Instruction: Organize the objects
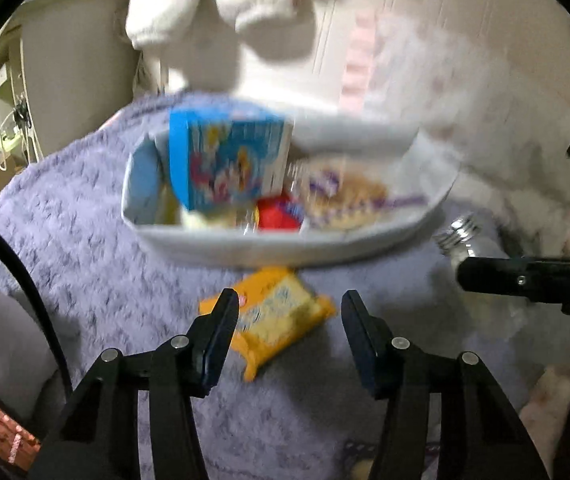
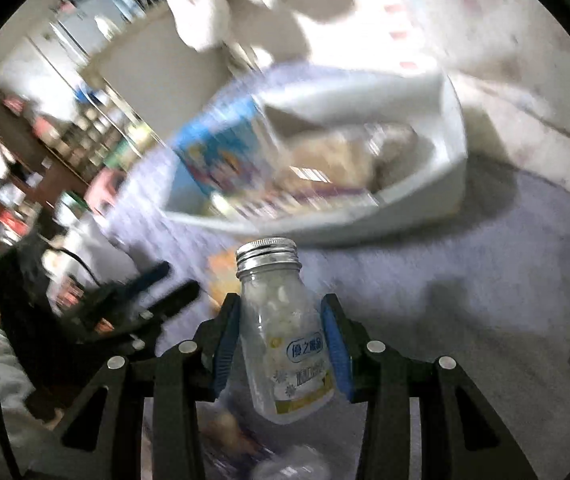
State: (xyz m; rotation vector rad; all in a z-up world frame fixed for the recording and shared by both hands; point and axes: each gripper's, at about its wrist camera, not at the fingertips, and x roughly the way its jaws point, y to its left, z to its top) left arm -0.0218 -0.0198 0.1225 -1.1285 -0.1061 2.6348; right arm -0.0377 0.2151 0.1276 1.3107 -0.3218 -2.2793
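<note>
A white bin (image 1: 245,249) stands on a purple blanket and holds a blue cartoon box (image 1: 229,160), a red item (image 1: 279,212) and snack packs. In front of it a yellow snack packet (image 1: 281,320) lies on the blanket. My left gripper (image 1: 288,308) hovers over that packet with its jaws apart, and the right finger is clear of it. My right gripper (image 2: 281,308) is shut on a clear bottle (image 2: 285,344) with a silver screw cap, held upright just before the bin (image 2: 425,216). The left wrist view shows this bottle (image 1: 463,236) at the right.
The purple blanket (image 1: 85,220) covers the surface around the bin. White patterned cloth (image 1: 189,4) hangs above the bin. A beige container (image 1: 73,72) stands at the back left, with cluttered shelves (image 2: 13,184) beyond. A black cable (image 1: 25,276) runs at the left.
</note>
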